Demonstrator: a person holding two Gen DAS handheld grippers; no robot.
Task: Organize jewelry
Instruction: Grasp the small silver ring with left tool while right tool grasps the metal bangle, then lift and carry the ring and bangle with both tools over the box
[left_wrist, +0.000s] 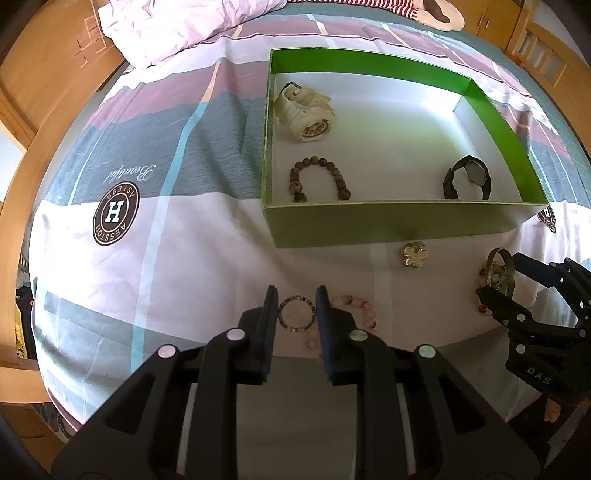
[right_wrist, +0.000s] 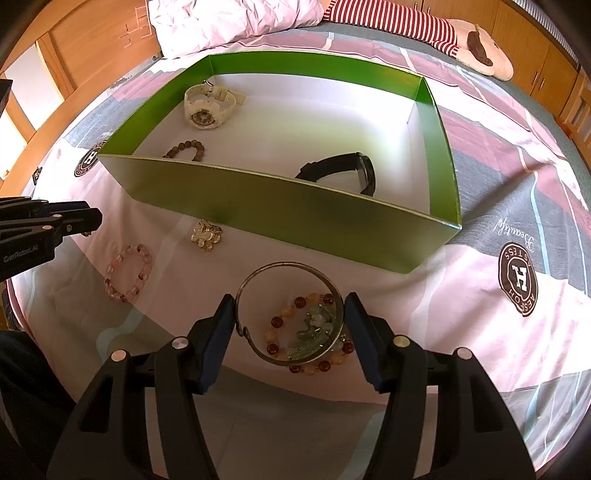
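Observation:
My left gripper (left_wrist: 297, 297) is shut on a thin dark ring (left_wrist: 280, 317), low over the bedspread. A pink bead bracelet (right_wrist: 127, 271) lies on the cover just right of it. My right gripper (right_wrist: 290, 308) is shut on a metal bangle (right_wrist: 284, 266), its pads pressing both sides. Under the bangle, an amber and red bead bracelet (right_wrist: 277, 321) and a green stone piece (right_wrist: 314, 330) rest on the bed. A gold flower brooch (left_wrist: 415, 254) sits in front of the green box (left_wrist: 388, 223). The box holds a white watch (left_wrist: 304, 109), a brown bead bracelet (left_wrist: 317, 179) and a black watch (left_wrist: 467, 177).
The box stands on a patterned bedspread (left_wrist: 147, 206). A crumpled white pillow (left_wrist: 177, 26) and a plush toy (right_wrist: 476, 48) with a striped sleeve lie at the far end of the bed. Wooden furniture (left_wrist: 33, 92) surrounds the bed.

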